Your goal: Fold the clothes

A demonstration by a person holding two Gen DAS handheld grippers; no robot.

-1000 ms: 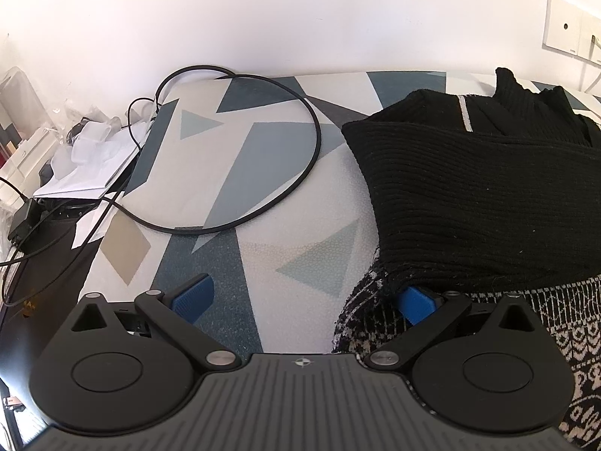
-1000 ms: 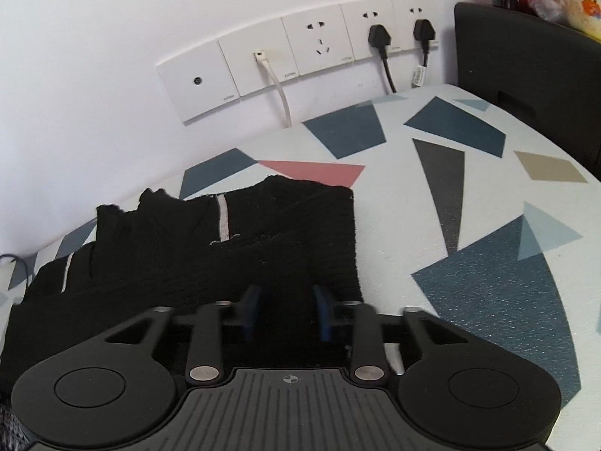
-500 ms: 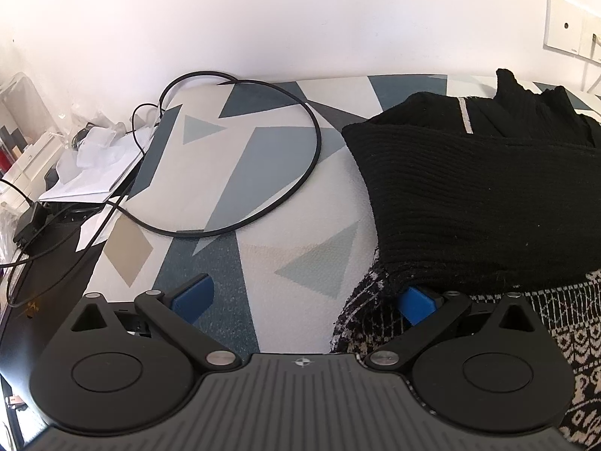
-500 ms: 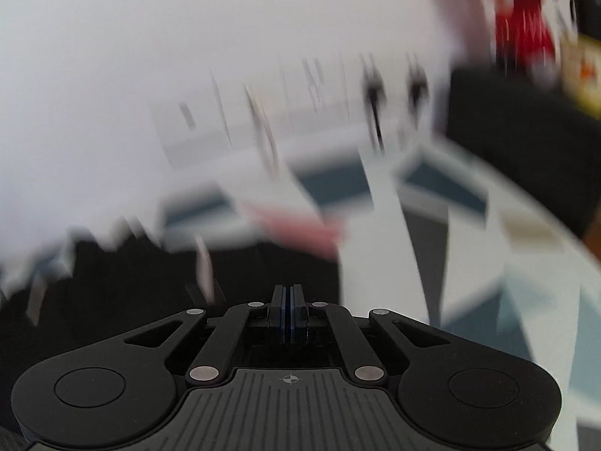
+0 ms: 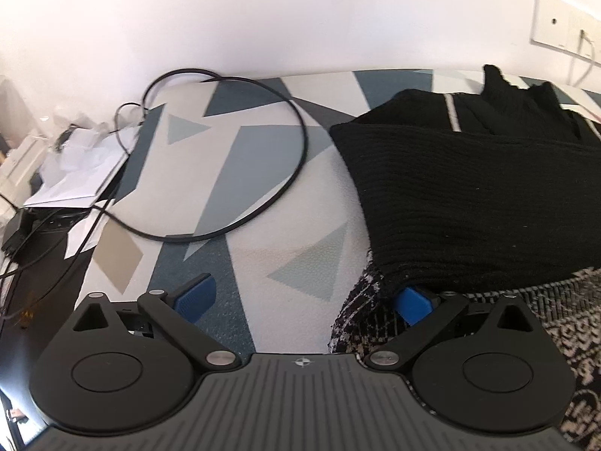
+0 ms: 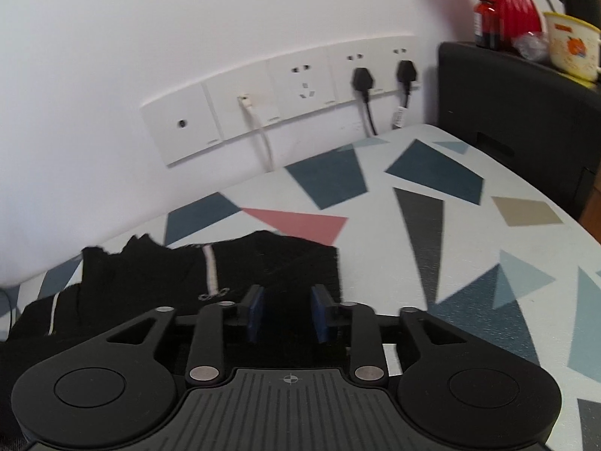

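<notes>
A folded black ribbed sweater (image 5: 469, 195) lies on the patterned table (image 5: 263, 263), over a black-and-white patterned garment (image 5: 563, 315). My left gripper (image 5: 303, 298) is wide open at the sweater's near left corner. Its right fingertip (image 5: 413, 300) is tucked under the sweater's edge, and the left one hangs over bare tabletop. In the right wrist view the same sweater (image 6: 169, 285), with its thin white stripe, lies just beyond my right gripper (image 6: 287, 312). Those jaws are opening, and the blue pads stand apart without pressing on the cloth below them.
A black cable loop (image 5: 263, 173) lies on the table left of the sweater, with papers and leads (image 5: 75, 176) past the left edge. Wall sockets with plugs (image 6: 300, 90) sit behind. A black cabinet (image 6: 526, 112) with a red vase (image 6: 514, 7) stands at the right.
The right gripper's pads closed together half a second ago during a blurred move, and now stand apart again, slightly higher. The left gripper has held its place, open.
</notes>
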